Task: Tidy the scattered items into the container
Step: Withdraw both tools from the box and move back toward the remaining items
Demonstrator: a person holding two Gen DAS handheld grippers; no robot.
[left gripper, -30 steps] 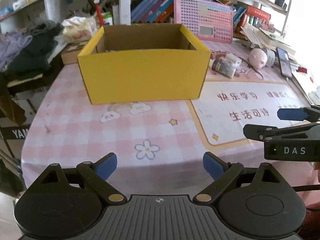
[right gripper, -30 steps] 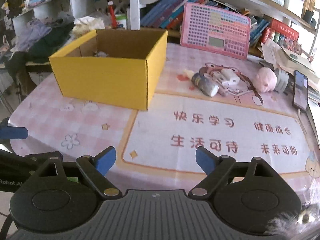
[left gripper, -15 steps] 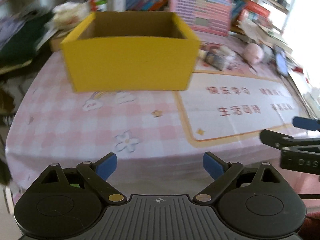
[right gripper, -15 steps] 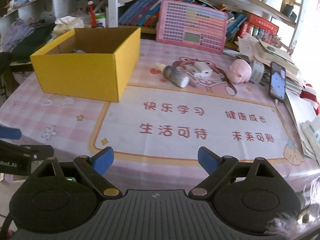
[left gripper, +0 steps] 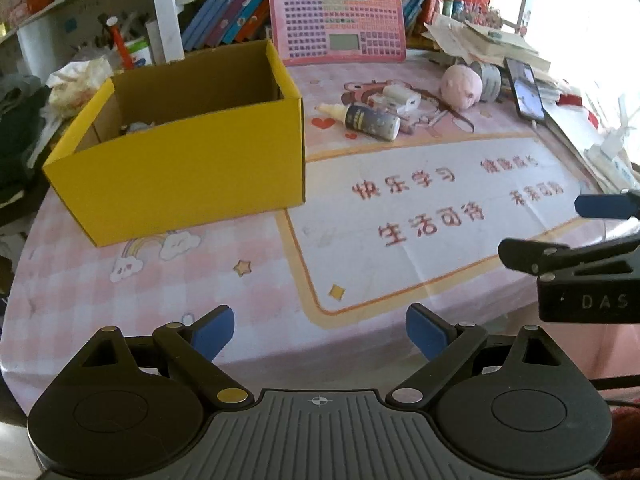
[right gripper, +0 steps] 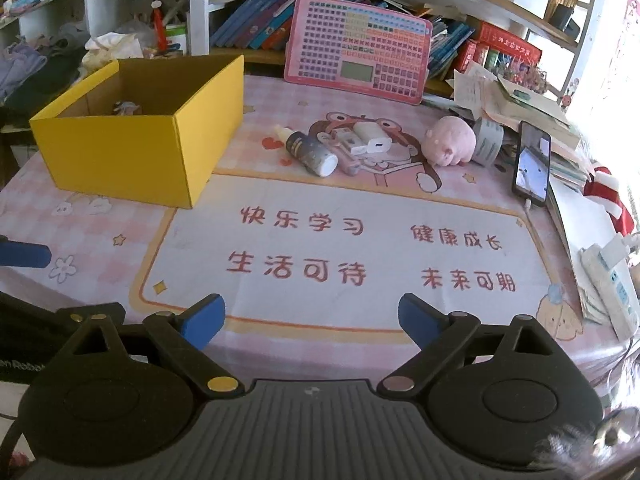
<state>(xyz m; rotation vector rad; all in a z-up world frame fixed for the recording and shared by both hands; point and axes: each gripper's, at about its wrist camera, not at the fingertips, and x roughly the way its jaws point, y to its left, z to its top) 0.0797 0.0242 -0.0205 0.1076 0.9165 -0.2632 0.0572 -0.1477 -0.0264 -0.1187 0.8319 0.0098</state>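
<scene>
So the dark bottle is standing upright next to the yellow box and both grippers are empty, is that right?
Not quite: the dark bottle lies on its side, as the right wrist view shows. It is beside the yellow box, and both the left gripper and right gripper are empty.

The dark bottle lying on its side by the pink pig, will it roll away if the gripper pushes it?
Probably. The dark bottle is round and lies flat on the smooth tablecloth, so a sideways nudge would likely roll it. The white charger close beside it might stop it. Its body looks hard, so open jaws should grip it without squashing.
</scene>
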